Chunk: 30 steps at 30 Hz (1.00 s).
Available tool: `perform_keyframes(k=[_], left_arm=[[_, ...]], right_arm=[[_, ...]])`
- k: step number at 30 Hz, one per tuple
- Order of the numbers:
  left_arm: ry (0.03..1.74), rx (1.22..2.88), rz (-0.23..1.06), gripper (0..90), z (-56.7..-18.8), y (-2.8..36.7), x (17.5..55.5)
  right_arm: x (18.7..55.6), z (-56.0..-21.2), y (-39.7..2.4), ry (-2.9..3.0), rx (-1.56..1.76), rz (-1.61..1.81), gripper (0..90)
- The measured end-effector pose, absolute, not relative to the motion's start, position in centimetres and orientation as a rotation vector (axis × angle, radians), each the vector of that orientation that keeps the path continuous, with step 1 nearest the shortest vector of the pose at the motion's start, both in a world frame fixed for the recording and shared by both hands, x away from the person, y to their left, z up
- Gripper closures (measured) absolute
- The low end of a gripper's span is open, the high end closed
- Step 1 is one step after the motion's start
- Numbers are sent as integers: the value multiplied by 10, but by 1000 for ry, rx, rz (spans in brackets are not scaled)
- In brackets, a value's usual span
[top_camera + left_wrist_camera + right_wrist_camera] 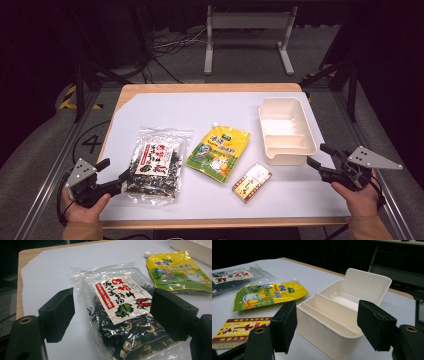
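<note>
At the lower left of the high view we hold the left gripper (pixel 114 176) apart around the seaweed bag (pixel 156 165), light, crinkly and slippery, best pinched at its edge, while the right gripper (pixel 318 156) gapes by the tray (pixel 305 131).

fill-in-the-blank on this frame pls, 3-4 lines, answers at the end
1. The seaweed bag lies in front of the ____ gripper.
2. The divided container is coloured ____.
3. The small red and yellow box lies on the white sheet between the yellow pouch and the table's ____ edge.
4. The right gripper has its jaws ____.

Answers: left; white; near; open
</note>
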<state>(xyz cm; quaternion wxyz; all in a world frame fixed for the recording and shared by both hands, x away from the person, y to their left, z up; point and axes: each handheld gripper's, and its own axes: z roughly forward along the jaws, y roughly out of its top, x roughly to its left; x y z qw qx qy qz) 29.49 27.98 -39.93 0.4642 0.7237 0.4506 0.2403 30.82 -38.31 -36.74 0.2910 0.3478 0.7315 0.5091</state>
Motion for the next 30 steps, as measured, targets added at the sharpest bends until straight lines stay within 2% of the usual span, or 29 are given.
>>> perform_keyframes(k=[11,15,22,30], left_arm=[[1156,1822,565,195,-381,282,311],[1202,1872,514,182,-374,283,327],[1261,1924,442,169,-376,283,346],[1334,2013,340,151,-382,281,369]], right_arm=[[306,-367,-383,1970,913,1359,374],[304,-365,-382,1995,917,1366,405],[305,-365,-380,2025,953,1334,353],[305,-365,-381,2030,969,1335,340]])
